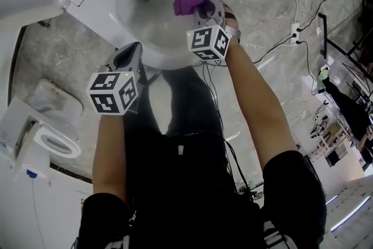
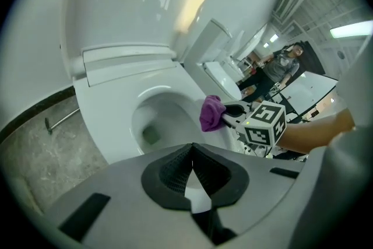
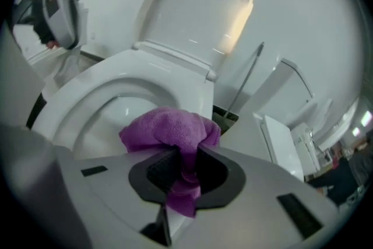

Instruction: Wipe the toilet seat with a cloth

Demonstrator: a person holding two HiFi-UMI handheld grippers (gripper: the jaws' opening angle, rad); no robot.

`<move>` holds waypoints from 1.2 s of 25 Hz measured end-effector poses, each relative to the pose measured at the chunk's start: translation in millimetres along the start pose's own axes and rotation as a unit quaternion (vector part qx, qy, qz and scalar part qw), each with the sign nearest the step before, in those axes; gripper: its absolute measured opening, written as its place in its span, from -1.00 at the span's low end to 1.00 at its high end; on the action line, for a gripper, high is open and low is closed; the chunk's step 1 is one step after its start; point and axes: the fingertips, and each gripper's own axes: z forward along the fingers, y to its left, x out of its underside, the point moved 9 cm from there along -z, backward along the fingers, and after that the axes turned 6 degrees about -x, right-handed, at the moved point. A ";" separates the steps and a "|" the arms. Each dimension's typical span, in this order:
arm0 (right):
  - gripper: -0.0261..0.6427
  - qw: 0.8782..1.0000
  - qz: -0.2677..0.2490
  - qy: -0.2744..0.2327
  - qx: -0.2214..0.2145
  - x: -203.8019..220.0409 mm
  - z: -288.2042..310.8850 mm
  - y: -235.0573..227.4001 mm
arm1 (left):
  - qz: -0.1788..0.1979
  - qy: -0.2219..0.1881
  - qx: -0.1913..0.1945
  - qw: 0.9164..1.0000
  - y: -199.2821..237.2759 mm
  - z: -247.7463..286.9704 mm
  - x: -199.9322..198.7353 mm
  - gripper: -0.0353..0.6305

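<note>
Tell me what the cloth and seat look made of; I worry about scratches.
Cloth: purple, matte, with a fuzzy nap and soft folds, likely microfibre or terry. Seat: white, smooth and glossy with bright highlights; hard plastic or glazed ceramic, the look leaves it open.

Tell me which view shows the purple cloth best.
The right gripper view: the purple cloth fills its centre, its folds plain, pinched in the jaws of the right gripper. The head view shows only a small bunch at the rim of the toilet; the left gripper view shows it small and distant, from the side.
</note>
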 end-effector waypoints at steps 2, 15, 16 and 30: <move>-0.74 0.997 0.067 -0.015 0.027 -17.2 -23.2 -13.4 | 0.003 -0.009 -0.005 1.000 -5.6 -13.9 -7.3 -0.87; -0.74 0.919 0.337 -0.176 0.107 -139.7 -282.6 -47.2 | 0.072 -0.189 -0.048 0.978 -96.7 -181.6 -100.5 -0.87; -0.74 0.913 0.346 -0.186 0.110 -144.9 -301.1 -50.2 | 0.077 -0.201 -0.047 0.975 -104.3 -197.0 -108.3 -0.87; -0.74 0.866 0.344 -0.319 0.172 -237.0 -463.2 -109.9 | 0.212 -0.354 -0.056 0.909 -213.2 -379.7 -205.2 -0.87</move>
